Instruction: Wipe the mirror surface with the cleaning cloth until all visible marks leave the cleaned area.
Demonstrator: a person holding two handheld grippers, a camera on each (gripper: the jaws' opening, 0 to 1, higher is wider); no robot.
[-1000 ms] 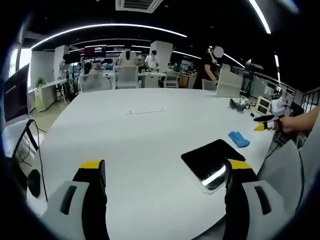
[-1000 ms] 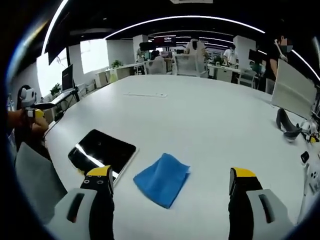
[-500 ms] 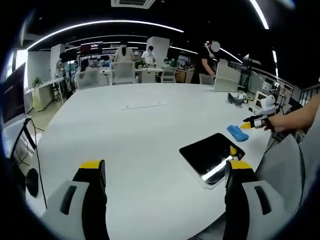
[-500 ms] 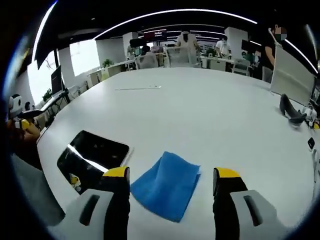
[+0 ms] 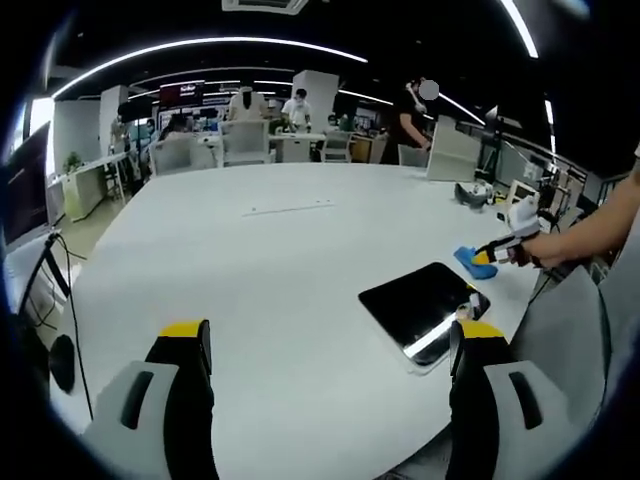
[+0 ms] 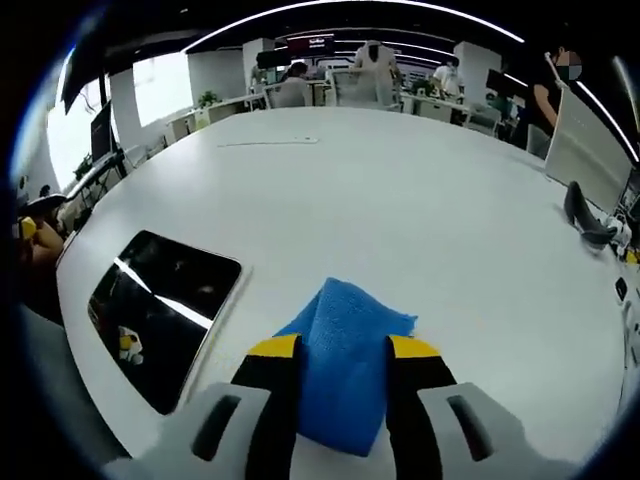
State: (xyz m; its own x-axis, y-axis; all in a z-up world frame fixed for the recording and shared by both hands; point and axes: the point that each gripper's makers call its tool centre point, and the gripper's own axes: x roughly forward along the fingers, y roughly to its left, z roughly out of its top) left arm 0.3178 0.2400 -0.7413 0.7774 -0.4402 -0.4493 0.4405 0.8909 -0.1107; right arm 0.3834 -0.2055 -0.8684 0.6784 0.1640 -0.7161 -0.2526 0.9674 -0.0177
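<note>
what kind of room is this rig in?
Likely an open-plan office or lab: a big white table, rows of office chairs and desks behind it, long strip ceiling lights, people working in the background.

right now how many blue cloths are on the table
1. The blue cloth lies on the white table beside the mirror, between the jaws of the right tool, which have closed in on it.

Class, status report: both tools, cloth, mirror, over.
Right tool jaws closed around blue cloth on table. Left tool open, empty. Mirror flat beside cloth, unwiped. Nothing blocking.
</note>
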